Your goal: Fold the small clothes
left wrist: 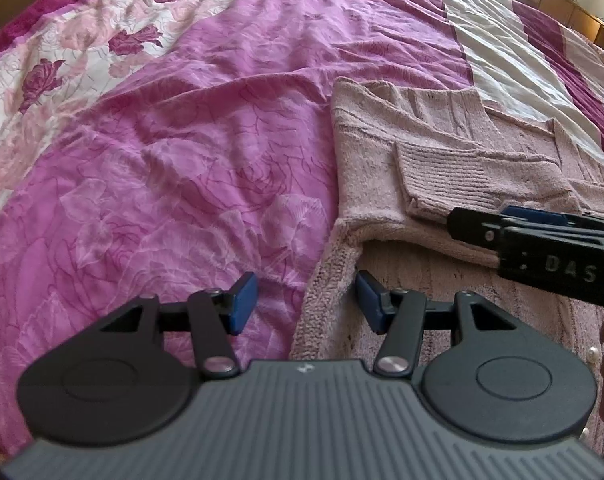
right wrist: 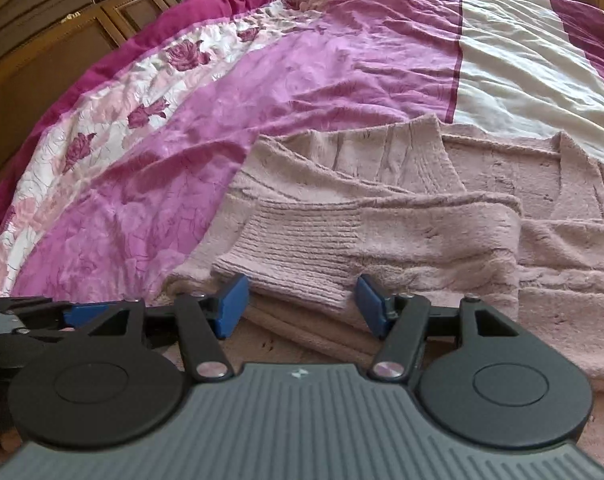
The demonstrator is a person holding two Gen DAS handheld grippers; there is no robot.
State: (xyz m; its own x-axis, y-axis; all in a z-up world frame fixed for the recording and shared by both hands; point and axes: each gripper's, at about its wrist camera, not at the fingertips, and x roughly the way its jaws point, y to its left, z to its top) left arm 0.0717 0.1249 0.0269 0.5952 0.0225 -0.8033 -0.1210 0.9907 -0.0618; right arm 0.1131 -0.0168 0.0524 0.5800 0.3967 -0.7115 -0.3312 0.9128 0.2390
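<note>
Both grippers' fingers [left wrist: 244,302] stand apart, holding nothing, over the pink cardigan [right wrist: 381,216]

Cardigan [right wrist: 381,216]: pale dusty pink knit, ribbed cuff. Bedspread [left wrist: 174,152]: magenta rose print; white band with dark magenta roses at 10 o'clock, cream stripe at 2 o'clock. Gripper pads [left wrist: 244,302]: blue.

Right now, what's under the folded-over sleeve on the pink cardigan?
The sleeve lies across the cardigan body, ribbed cuff toward the left edge. Under it: more pink knit, on the bedspread. Whatever the sleeve covers, buttons included, is hidden.
</note>
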